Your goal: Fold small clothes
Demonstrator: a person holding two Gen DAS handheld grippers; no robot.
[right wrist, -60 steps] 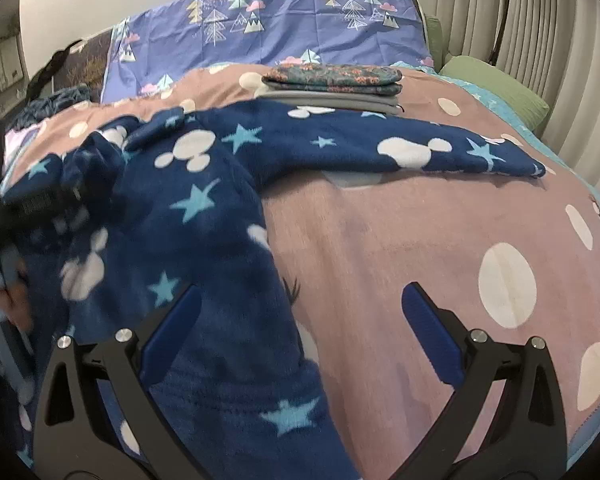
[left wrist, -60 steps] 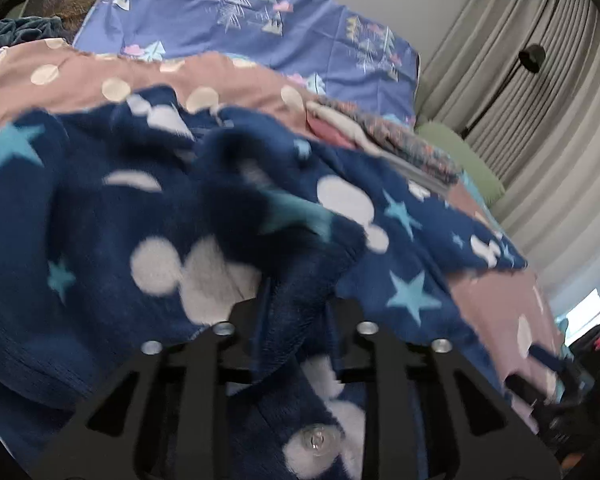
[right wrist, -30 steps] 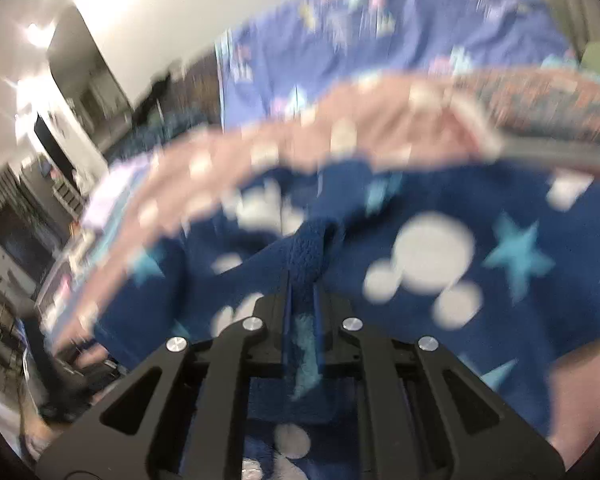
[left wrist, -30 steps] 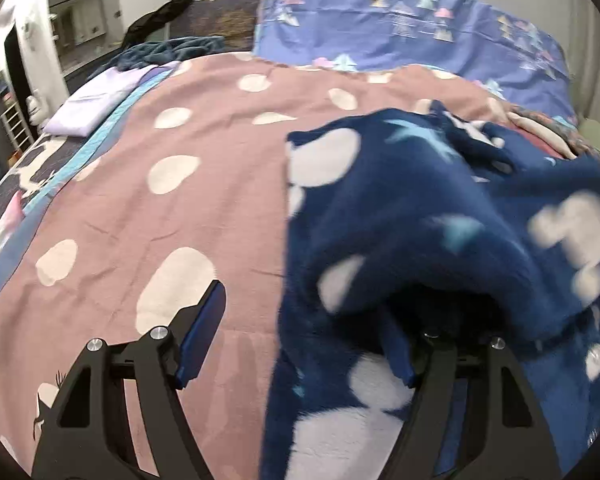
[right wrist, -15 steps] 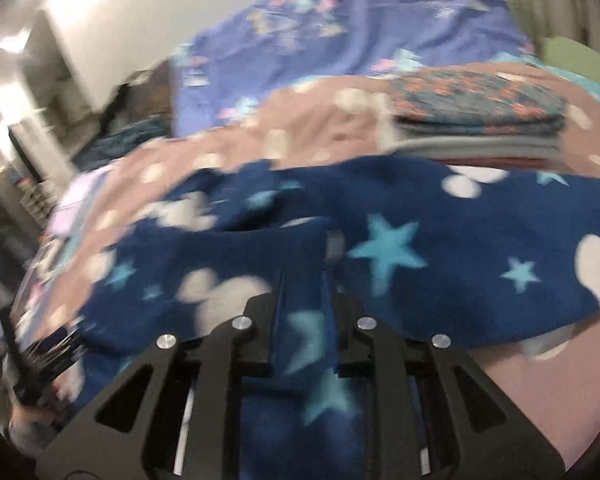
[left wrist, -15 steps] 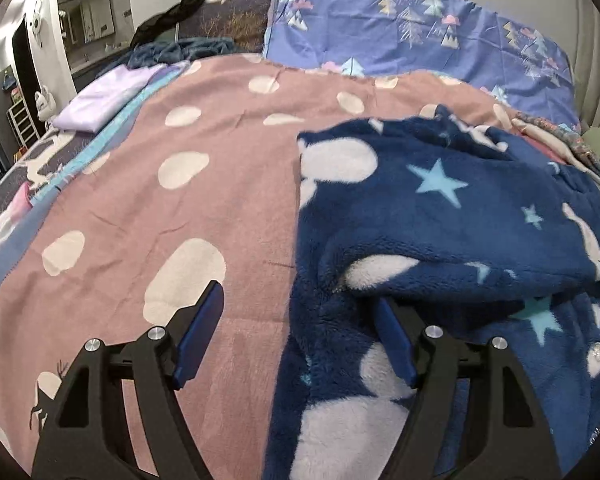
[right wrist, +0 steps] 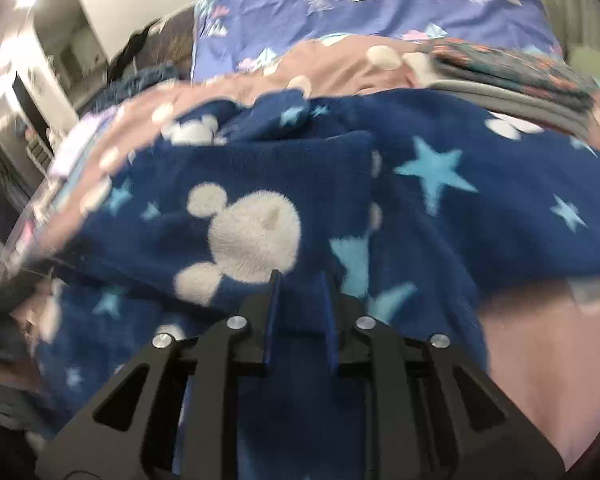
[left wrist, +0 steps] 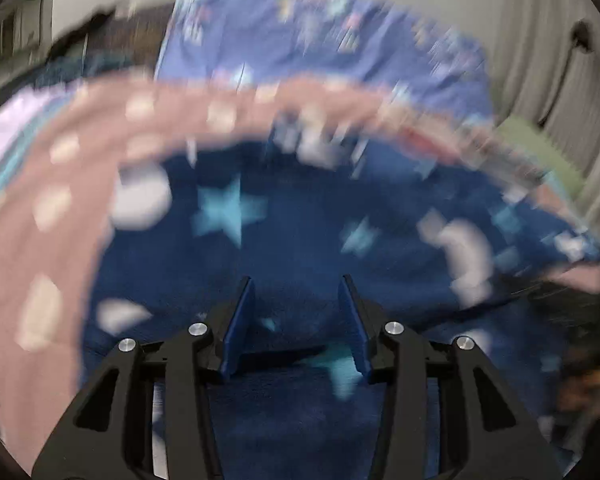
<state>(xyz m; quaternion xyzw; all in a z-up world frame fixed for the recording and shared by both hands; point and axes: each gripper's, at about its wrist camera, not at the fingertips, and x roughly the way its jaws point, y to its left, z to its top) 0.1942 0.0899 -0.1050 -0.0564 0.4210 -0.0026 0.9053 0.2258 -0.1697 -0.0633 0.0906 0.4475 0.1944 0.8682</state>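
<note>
— Across the lower centre of the right wrist view, what has changed at the right hand-held gripper [right wrist: 298, 280]?
— A second ago its jaws were pinched shut on a ridge of the navy fleece garment [right wrist: 440, 208]. Now they are opening, a narrow gap between them; fleece lies in that gap, but the pads no longer look pressed on it.
— So the flap has been let go?
— I judge so. A folded panel with the white mouse-head print now lies flat over the garment's left part, so one fold looks laid.
— And the left hand-held gripper [left wrist: 298, 284]?
— Its view is blurred. Before, it stood wide beside the garment's edge, over the pink bedspread [left wrist: 40, 208]; now it is over the fleece, jaws closing but apart, nothing clamped.
— Where is the garment relative to it?
— Directly under and ahead, filling the frame's middle, spread on the bed. A new grip seems next.
</note>
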